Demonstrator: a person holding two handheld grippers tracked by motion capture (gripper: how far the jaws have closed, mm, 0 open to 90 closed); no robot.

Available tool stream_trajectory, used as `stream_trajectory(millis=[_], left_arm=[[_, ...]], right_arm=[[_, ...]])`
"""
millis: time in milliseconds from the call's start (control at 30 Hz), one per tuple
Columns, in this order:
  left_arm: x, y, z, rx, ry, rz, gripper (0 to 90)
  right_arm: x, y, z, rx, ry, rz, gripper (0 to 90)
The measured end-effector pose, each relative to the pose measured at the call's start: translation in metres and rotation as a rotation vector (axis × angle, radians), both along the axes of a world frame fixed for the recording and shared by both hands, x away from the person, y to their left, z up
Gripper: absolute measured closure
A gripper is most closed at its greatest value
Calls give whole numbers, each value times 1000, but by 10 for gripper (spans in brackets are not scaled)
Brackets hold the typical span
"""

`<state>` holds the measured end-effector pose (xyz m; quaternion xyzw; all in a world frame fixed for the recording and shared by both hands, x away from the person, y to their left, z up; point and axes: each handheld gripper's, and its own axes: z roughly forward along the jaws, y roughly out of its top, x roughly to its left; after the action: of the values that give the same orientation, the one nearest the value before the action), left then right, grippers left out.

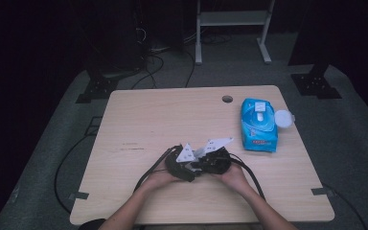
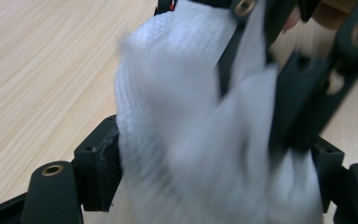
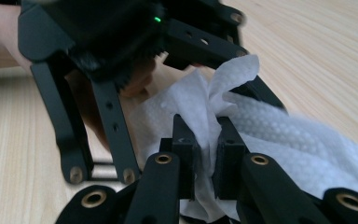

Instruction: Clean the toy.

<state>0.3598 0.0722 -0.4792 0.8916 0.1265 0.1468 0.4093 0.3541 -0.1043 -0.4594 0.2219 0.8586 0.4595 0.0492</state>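
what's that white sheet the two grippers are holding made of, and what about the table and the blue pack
White sheet: looks like a soft nonwoven wipe or tissue, with a dimpled embossed texture and limp folds.
Table: pale wood-look top, matte, with fine straight grain; probably laminate.
Blue pack: seems a glossy soft plastic pouch with a white flip lid, open.
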Motion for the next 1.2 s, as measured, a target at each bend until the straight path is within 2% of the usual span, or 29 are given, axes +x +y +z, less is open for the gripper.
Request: stream_trajectory(millis=[67, 133, 200, 300, 333, 400, 500, 567, 600, 733, 833, 967, 1200], left_arm=[[1, 1, 0, -12, 14, 3, 238], [1, 1, 0, -11, 10, 4, 238], [1, 1, 0, -12, 11, 5, 238], [1, 0, 0, -11, 5, 5, 238], [1, 0, 0, -9, 1, 7, 238], [0, -1, 0, -2, -3, 6, 238], [0, -1, 0, 5, -5, 4, 239], [0, 0, 0, 5, -6, 5, 238], [0, 0, 0, 1, -5, 8, 238], [0, 0, 0, -2, -2, 8, 238], [1, 0, 0, -4, 2, 5, 238], [1, 0, 0, -6, 5, 5, 238], [1, 1, 0, -2, 2, 10, 238]], right_arm=[[2, -1, 1, 6, -6, -19, 810], [6, -8, 2, -1, -37, -66, 813], [11, -19, 3, -7, -61, -142, 813], [15, -28, 4, 3, -50, -204, 812], [14, -27, 4, 8, -45, -204, 812], [12, -19, 1, 30, -24, -161, 810], [9, -7, 1, 15, -55, -121, 808], [11, -7, 2, 10, -47, -114, 811], [13, -9, 3, 9, -43, -128, 812], [20, -28, 6, -15, -82, -228, 813], [23, -42, 7, -11, -74, -278, 813], [25, -55, 4, 28, -45, -299, 813], [25, -54, 6, 7, -62, -302, 813]])
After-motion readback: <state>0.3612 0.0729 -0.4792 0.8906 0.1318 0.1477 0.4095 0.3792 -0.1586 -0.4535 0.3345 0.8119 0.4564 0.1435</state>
